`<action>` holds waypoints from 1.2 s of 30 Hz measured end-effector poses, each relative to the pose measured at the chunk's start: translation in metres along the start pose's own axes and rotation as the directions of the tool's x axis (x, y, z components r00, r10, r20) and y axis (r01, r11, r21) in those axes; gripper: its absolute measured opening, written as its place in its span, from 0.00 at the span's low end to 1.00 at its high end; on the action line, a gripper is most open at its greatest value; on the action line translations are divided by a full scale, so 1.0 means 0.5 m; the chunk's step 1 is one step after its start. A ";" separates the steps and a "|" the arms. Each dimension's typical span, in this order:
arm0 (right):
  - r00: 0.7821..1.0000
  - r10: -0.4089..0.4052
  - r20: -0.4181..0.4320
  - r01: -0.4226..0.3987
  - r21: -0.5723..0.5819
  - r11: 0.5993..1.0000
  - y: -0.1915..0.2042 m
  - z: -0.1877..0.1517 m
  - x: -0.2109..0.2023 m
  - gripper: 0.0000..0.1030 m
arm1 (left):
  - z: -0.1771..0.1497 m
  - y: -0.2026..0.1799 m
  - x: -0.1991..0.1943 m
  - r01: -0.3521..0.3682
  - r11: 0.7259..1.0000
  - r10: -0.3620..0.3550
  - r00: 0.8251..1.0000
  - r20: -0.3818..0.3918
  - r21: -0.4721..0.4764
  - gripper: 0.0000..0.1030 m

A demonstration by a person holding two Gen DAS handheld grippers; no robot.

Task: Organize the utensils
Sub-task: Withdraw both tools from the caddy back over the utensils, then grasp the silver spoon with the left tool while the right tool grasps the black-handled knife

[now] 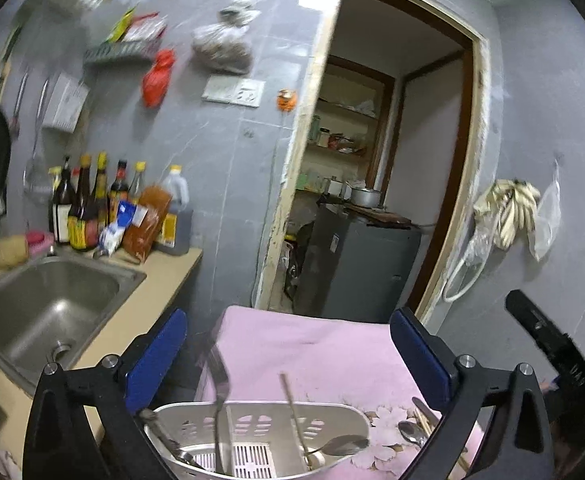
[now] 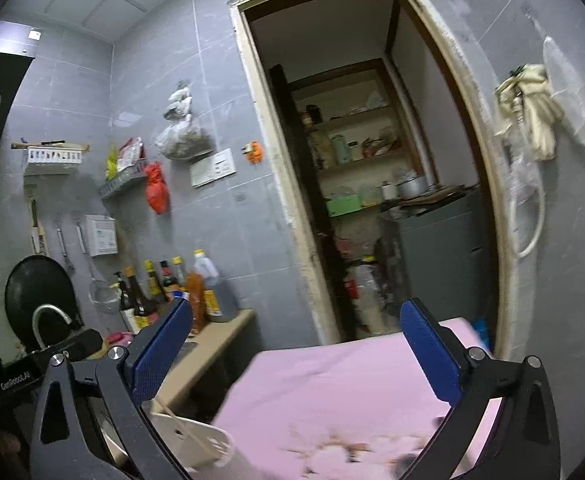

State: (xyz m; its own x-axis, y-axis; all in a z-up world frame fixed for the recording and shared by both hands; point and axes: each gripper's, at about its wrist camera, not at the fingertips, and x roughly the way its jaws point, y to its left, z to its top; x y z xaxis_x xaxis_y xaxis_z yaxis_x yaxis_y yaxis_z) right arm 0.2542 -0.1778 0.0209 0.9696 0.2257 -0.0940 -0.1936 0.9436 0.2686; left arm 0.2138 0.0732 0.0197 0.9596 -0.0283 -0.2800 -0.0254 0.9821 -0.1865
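A white slotted utensil caddy stands on a pink flowered cloth at the bottom of the left wrist view. A knife, a wooden chopstick and a spoon stick out of it. More spoons and chopsticks lie loose on the cloth to its right. My left gripper hangs open above the caddy, with nothing between its blue pads. My right gripper is open and empty too, above the cloth, with the caddy at its lower left.
A steel sink is set in the beige counter on the left, with sauce bottles behind it. A black wok leans by the tap. Beyond the cloth an open doorway shows a grey cabinet and shelves.
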 end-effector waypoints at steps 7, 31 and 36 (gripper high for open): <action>0.997 -0.072 -0.020 0.070 -0.088 0.994 -0.089 0.035 -0.070 0.99 | -0.019 -0.117 -0.009 0.022 0.997 -0.023 1.000 0.008 0.074 1.00; 0.958 -0.032 -0.286 0.025 -0.026 0.999 -0.427 -0.099 -0.011 0.99 | -0.245 -0.346 0.117 0.016 0.993 0.010 0.976 -0.219 0.118 0.99; 0.919 0.013 -0.394 -0.008 0.014 1.000 -0.454 -0.169 0.053 0.99 | -0.282 -0.338 0.159 0.026 0.996 0.004 0.951 -0.309 0.091 0.99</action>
State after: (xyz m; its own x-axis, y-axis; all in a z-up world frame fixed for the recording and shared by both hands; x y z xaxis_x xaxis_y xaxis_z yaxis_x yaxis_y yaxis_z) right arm 0.3114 -0.3657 -0.1235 0.8299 0.3151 -0.4605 -0.1994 0.9383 0.2826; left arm 0.2551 -0.1213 -0.1040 0.8260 -0.0808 -0.5578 0.0247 0.9939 -0.1073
